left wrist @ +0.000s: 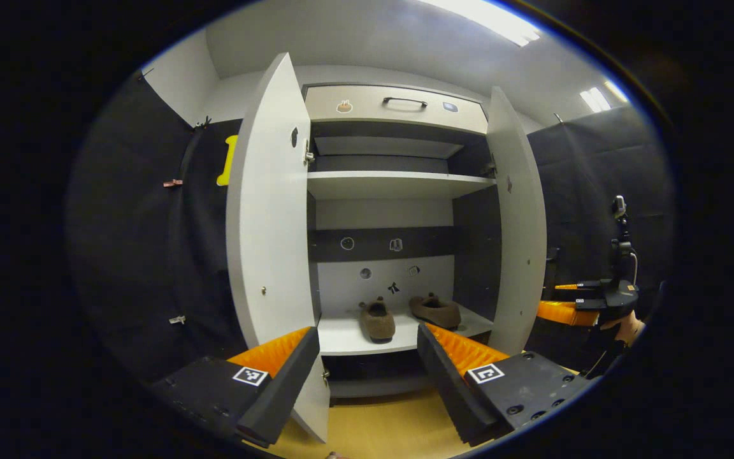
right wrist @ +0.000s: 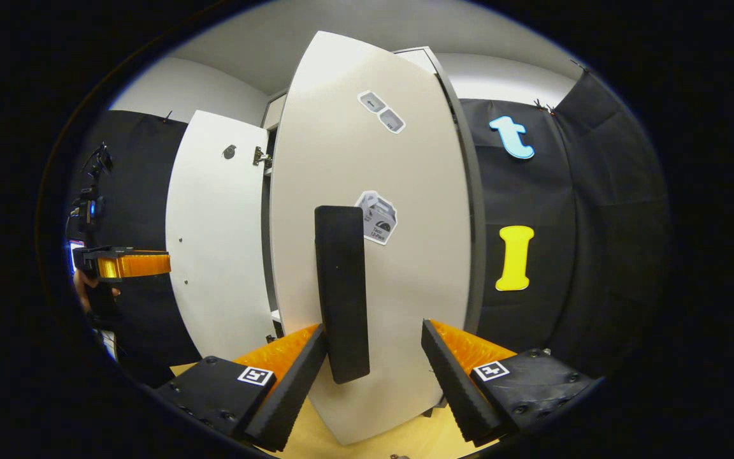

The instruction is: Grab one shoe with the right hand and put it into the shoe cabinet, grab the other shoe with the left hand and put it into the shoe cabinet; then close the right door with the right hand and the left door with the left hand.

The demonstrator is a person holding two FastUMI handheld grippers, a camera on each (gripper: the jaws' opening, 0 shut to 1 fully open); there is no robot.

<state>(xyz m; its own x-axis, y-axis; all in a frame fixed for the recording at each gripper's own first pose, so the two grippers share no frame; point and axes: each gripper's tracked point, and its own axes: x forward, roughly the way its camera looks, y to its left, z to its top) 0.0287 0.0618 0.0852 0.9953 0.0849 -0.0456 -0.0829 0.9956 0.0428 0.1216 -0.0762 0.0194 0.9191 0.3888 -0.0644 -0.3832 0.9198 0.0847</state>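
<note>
Both tools were held open and empty: the left tool [left wrist: 364, 376] faced the shoe cabinet [left wrist: 399, 185], the right tool [right wrist: 373, 376] the right door [right wrist: 373, 159], its black handle [right wrist: 341, 293] between the spread fingers untouched. Between the left door [left wrist: 268, 223] and the right door, both shoes [left wrist: 377, 320] [left wrist: 435, 311] were seen on the bottom shelf [left wrist: 348, 338].

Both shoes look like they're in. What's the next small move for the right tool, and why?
Probably press the right tool forward against the right door to swing it shut. Both shoes sit on the cabinet's lower shelf, both doors stand open, and the open tool faces the door's black handle.
</note>
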